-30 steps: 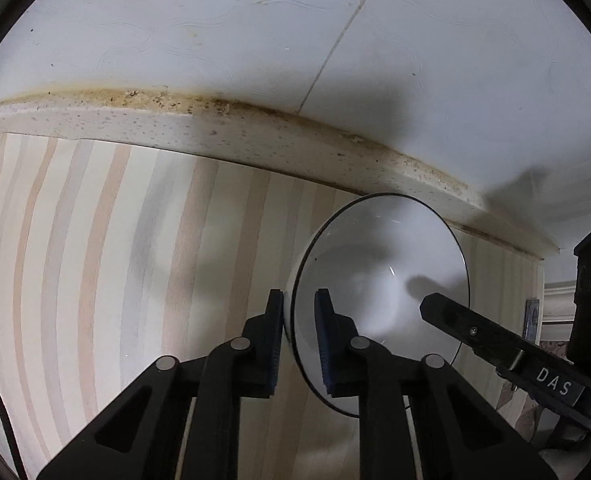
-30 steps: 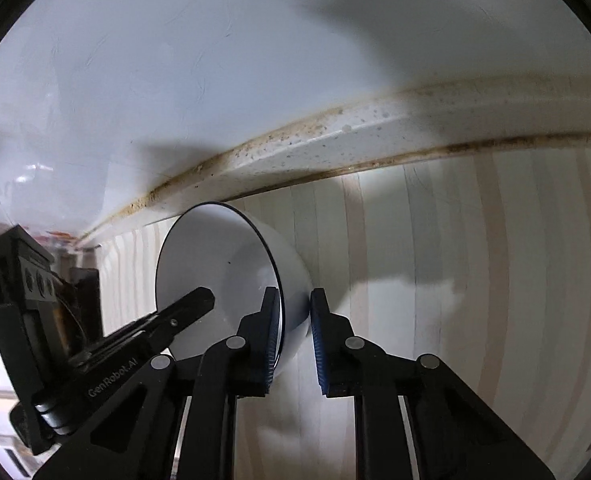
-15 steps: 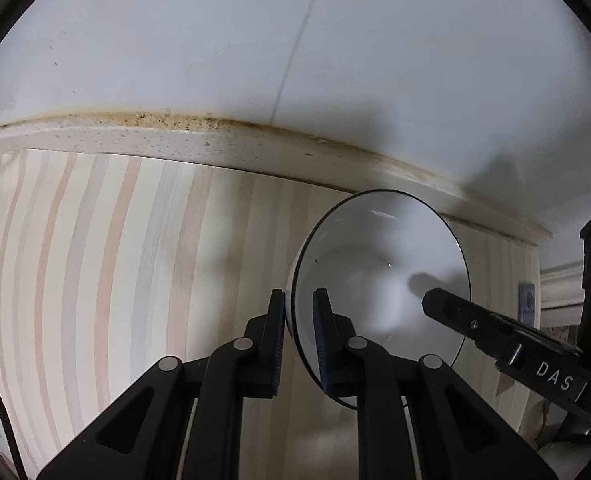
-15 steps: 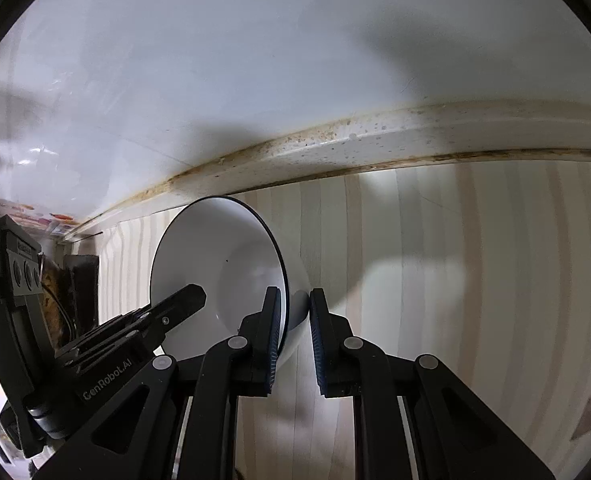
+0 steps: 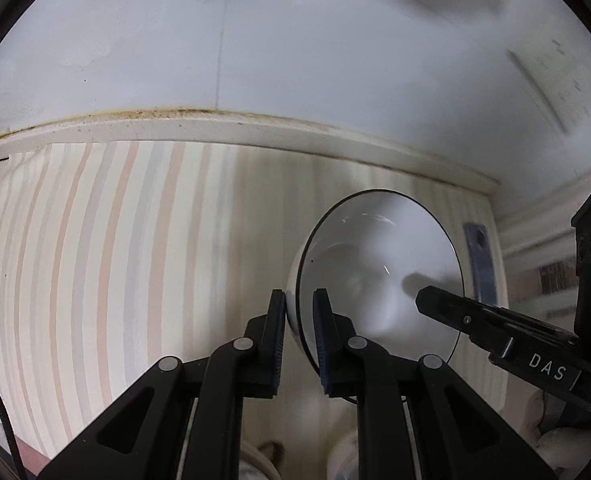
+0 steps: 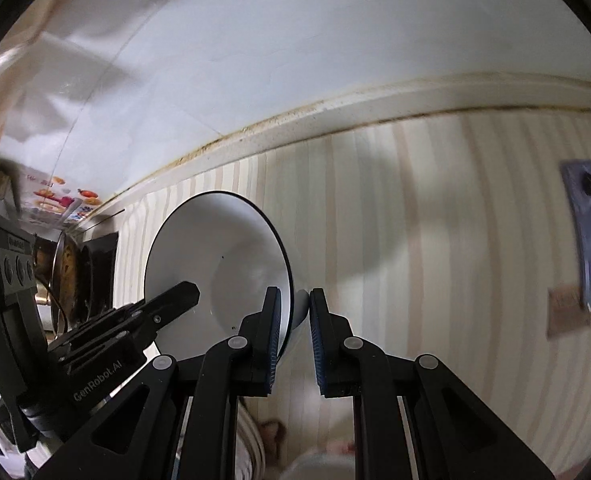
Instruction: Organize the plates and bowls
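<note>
In the left wrist view, the left gripper [image 5: 299, 318] is clamped on the rim of a white bowl [image 5: 375, 276] with a thin dark edge, held on its side above the striped desk [image 5: 107, 264]. The right gripper [image 5: 491, 328] (marked DAS) reaches in from the right at the bowl's opposite edge.

In the right wrist view, the right gripper [image 6: 295, 316] pinches the bowl [image 6: 215, 256] by its rim, one finger inside, one outside. The left gripper [image 6: 151, 312] shows at the left rim. A blue-grey phone [image 6: 587, 236] lies well apart on the desk [image 6: 435, 240].

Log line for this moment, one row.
left gripper: shut on white bowl rim | right gripper: shut on opposite rim | bowl: lifted, on edge
</note>
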### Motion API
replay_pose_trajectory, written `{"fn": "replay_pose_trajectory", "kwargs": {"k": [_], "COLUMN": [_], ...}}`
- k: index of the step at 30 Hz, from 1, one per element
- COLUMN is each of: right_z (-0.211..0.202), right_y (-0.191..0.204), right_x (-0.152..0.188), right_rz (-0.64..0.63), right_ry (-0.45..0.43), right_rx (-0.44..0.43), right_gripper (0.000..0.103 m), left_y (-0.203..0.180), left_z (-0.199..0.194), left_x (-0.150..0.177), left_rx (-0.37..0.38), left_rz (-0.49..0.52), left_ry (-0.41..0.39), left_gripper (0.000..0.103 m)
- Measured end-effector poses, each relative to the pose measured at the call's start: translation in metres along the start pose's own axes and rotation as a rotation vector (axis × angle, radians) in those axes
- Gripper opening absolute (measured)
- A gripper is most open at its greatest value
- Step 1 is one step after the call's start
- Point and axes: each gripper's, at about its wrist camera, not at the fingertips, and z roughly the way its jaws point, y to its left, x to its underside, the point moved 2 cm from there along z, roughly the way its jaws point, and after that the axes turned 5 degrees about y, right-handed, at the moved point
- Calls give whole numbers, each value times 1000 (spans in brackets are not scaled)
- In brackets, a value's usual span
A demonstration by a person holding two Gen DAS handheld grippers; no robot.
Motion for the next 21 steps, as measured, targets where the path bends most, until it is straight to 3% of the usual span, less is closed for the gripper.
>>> {"fn": "replay_pose_trajectory", "kwargs": {"k": [10,21], "right_z": [-52,-57], "right_y": [-18,-51], "right_x": [96,171], "right_rz": [59,117], "right_ry": [-24,15], "right_rx": [19,47], "right_gripper": [16,16], "left_y": [-45,-66], "left_z": [-19,-5], "left_x": [70,129], "left_rx": [31,46], "left_rz": [101,163], "left_ry": [38,135], "left_gripper": [12,12]}}
